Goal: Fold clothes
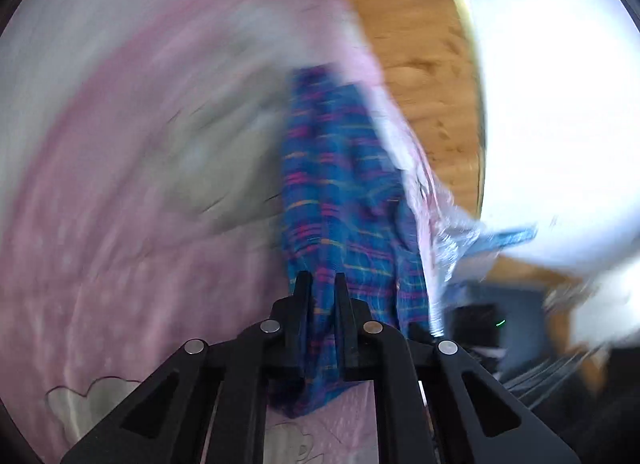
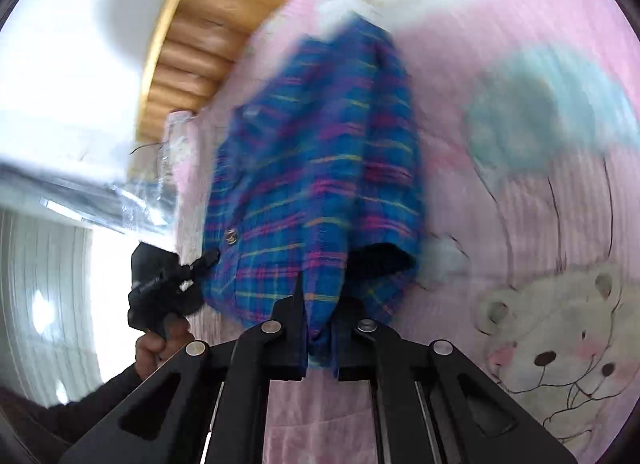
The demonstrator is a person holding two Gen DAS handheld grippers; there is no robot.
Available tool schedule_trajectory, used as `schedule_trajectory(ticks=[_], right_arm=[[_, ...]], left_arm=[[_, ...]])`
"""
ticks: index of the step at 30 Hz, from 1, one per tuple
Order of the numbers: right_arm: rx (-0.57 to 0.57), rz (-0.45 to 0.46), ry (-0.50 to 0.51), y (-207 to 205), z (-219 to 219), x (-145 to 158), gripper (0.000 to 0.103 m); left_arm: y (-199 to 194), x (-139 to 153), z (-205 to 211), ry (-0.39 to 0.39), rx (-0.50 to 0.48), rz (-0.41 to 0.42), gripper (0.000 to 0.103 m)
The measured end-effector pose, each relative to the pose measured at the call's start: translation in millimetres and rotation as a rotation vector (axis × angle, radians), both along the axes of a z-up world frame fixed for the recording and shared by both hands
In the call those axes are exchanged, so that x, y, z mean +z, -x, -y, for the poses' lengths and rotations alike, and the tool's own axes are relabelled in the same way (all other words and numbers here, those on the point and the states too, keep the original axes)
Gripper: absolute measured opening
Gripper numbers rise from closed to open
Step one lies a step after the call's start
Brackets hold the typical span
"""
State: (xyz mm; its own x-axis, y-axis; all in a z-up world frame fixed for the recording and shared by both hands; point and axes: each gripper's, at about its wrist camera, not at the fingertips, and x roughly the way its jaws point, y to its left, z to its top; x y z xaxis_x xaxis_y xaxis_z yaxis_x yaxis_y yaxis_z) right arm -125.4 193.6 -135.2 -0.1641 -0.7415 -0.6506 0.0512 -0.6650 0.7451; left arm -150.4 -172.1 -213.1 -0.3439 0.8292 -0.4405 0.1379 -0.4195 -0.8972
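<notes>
Both grippers clamp one blue plaid shirt over a pink bedspread.

The left gripper [image 1: 321, 284] and right gripper [image 2: 319, 296] each pinch a fold of the blue plaid shirt [image 2: 320, 167], jaws nearly closed on the cloth, which hangs above the pink bedspread [image 2: 540, 223] (bear print; both views are motion-blurred).

Both wrist fisheyes look along their fingers, close on the shared plaid shirt [image 1: 340, 191] [image 2: 320, 183], pink bedspread [image 1: 120, 223] [image 2: 520, 223] behind.

One blue plaid shirt [image 2: 320, 183] is hanging at twelve o'clock from two black grippers, the left gripper [image 1: 322, 284] and the right gripper [image 2: 318, 296], each pinching it. One pink bedsheet [image 2: 500, 203] is lying beneath, showing one printed teddy bear [image 2: 560, 344] at four o'clock.
</notes>
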Motion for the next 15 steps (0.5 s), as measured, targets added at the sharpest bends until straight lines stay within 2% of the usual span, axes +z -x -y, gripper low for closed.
schedule_trajectory(ticks=[3, 4, 5, 7, 12, 14, 15], right_arm=[[-0.011, 0.034, -0.025, -5.4, -4.5, -5.2, 0.019], [-0.011, -0.003, -0.079, -7.7, -4.8, 7.7, 0.029], [-0.015, -0.046, -0.141, -10.3, -4.4, 20.8, 0.047], [-0.03, -0.138, -0.27, -14.0, 0.5, 42.3, 0.072], [0.051, -0.243, -0.408, -4.5, 37.4, 39.6, 0.071], [0.08, -0.255, -0.423, 3.8, 55.8, 28.2, 0.042], [0.095, -0.252, -0.425, 6.0, 59.5, 20.6, 0.037]], left_arm=[[1.4, 1.0, -0.3, -0.01, -0.005, 0.002, 0.01], [1.0, 4.5, -0.9, 0.009, -0.015, -0.005, 0.011], [1.8, 6.5, -2.6, 0.034, -0.028, -0.011, 0.011], [4.0, 7.9, -4.6, 0.063, -0.044, -0.013, 0.013], [0.9, 6.1, -7.2, 0.084, -0.039, -0.02, 0.013], [-2.4, 4.5, -4.5, 0.086, -0.038, -0.026, 0.014], [-1.8, 3.9, -4.8, 0.086, -0.041, -0.027, 0.014]])
